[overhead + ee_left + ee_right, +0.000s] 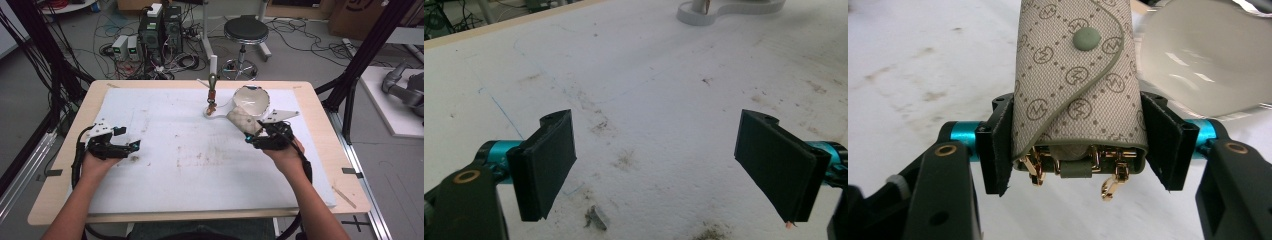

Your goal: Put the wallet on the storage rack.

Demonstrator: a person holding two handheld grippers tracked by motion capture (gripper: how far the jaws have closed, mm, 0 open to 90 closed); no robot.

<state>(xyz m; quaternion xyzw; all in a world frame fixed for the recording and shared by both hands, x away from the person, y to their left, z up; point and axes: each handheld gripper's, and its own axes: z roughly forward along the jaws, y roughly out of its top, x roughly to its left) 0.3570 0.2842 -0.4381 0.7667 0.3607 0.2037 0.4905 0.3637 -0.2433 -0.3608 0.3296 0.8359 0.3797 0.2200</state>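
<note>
Clamping key pouch (1075,75) in your right gripper (1078,145), white bowl (1208,65) just beyond; left gripper (659,165) jaws apart, empty.

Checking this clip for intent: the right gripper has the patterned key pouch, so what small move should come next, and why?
Probably carry it slightly forward over the white bowl. The right gripper is shut on the key pouch, whose far end already lies at the bowl's rim, while the left gripper sits open and empty above the white mat, so it seems uninvolved.

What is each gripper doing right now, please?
Left gripper: open, holding nothing, above the table.
Right gripper: closed on the key pouch, near the bowl.
</note>
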